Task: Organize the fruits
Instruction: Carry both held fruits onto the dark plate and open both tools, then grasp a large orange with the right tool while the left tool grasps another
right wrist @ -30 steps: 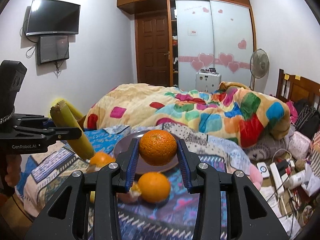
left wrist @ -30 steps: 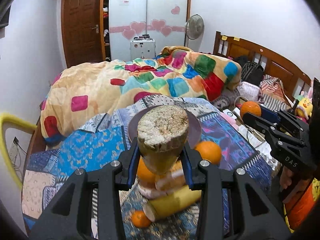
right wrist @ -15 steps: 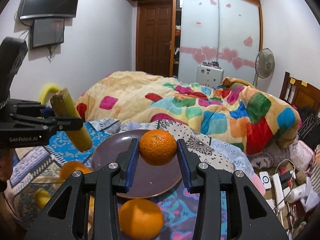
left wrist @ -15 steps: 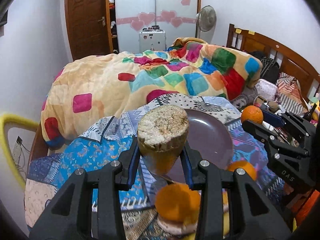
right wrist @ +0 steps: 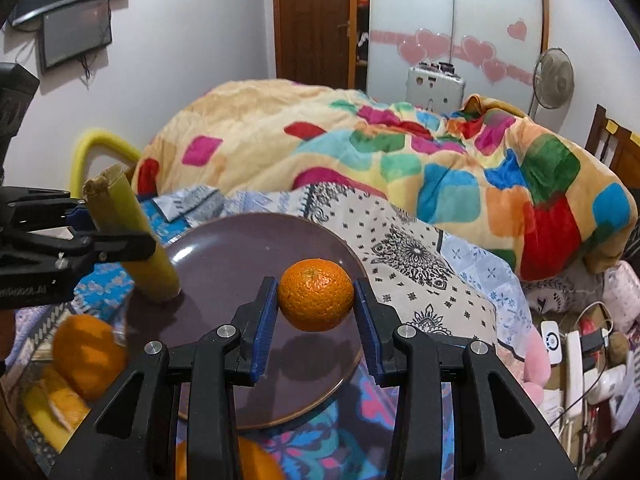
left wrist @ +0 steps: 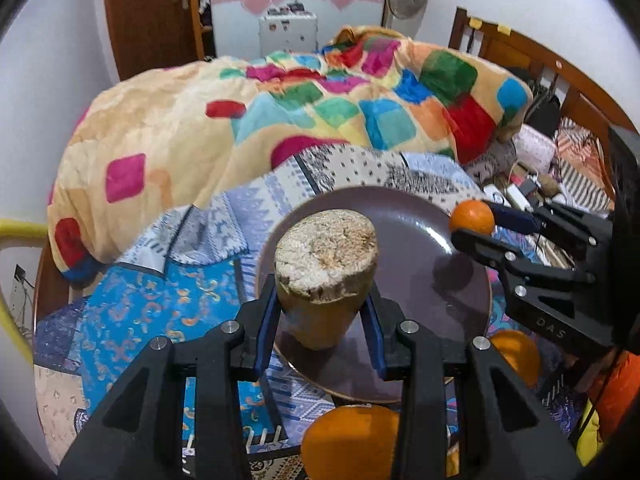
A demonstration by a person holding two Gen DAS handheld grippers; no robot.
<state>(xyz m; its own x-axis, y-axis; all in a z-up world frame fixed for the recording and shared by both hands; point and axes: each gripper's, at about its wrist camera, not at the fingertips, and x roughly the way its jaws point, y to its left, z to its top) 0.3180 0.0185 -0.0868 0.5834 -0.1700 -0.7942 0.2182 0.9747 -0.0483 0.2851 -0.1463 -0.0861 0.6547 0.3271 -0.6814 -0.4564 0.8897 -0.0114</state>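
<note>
My left gripper (left wrist: pixel 324 312) is shut on a yellow-green cut stalk piece (left wrist: pixel 326 264), held tilted with its lower end on or just above the left part of a dark purple plate (left wrist: pixel 436 252). It also shows in the right wrist view (right wrist: pixel 132 236). My right gripper (right wrist: pixel 316 308) is shut on an orange (right wrist: pixel 316 294) and holds it over the plate (right wrist: pixel 224 264); the orange also shows in the left wrist view (left wrist: pixel 472 218). Loose oranges (left wrist: pixel 352 440) (left wrist: pixel 516 356) (right wrist: pixel 88 356) lie on the patterned cloth near the plate.
A colourful checked blanket (left wrist: pixel 280 112) is heaped behind the plate. A wooden headboard (left wrist: pixel 532 68) and clutter of cables and small items (right wrist: pixel 580 348) are at the right. More yellow stalk pieces and peel (right wrist: pixel 48 412) lie at the lower left.
Both grippers have moved forward and down over the plate, each still holding its fruit. The plate looks larger and closer, and the loose oranges have slid toward the bottom of the views.
</note>
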